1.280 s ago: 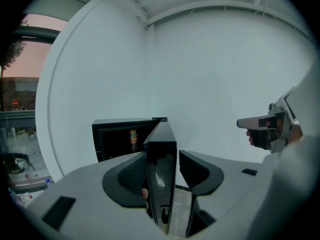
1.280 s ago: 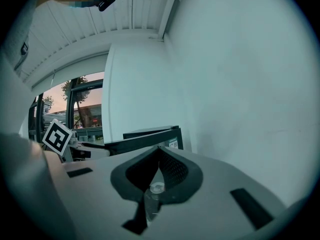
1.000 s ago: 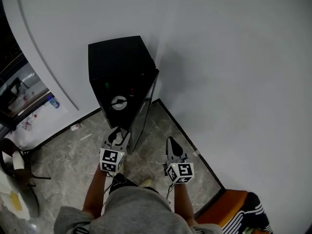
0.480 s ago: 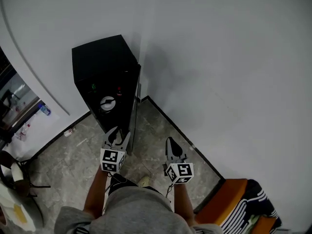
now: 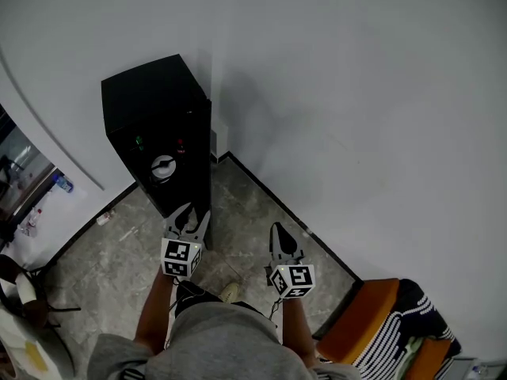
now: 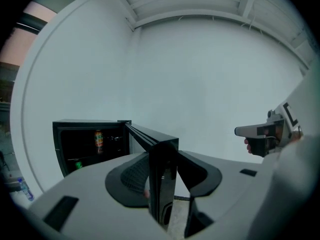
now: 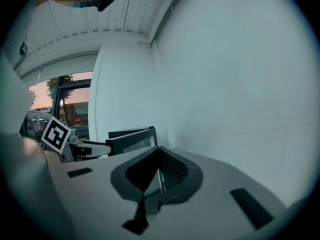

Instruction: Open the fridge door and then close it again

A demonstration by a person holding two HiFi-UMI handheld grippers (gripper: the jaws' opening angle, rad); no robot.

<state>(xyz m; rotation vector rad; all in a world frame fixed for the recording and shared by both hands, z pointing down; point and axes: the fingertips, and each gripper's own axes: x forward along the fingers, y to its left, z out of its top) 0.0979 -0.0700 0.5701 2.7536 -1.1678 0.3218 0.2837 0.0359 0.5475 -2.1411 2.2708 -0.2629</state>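
A small black fridge (image 5: pixel 146 93) stands against the white wall with its door (image 5: pixel 204 172) swung out toward me. Cans and a white round thing show inside. My left gripper (image 5: pixel 188 216) has the door's free edge (image 6: pixel 162 174) between its jaws. The jaws have just been closing, and both pads lie against the door. My right gripper (image 5: pixel 279 234) hangs shut and empty to the right of the door, over the floor. Its shut jaws (image 7: pixel 155 176) point toward the wall, with the door (image 7: pixel 131 140) to their left.
An orange chair (image 5: pixel 360 323) with striped cloth stands at the lower right against the wall. Bottles (image 5: pixel 62 184) lie on the floor at the left by a glass front. My shoe (image 5: pixel 230 293) is on the grey marble floor below the grippers.
The door has swung wider open with the left gripper on its edge. Both grippers have shifted sideways, and the fridge now sits further left in the head view.
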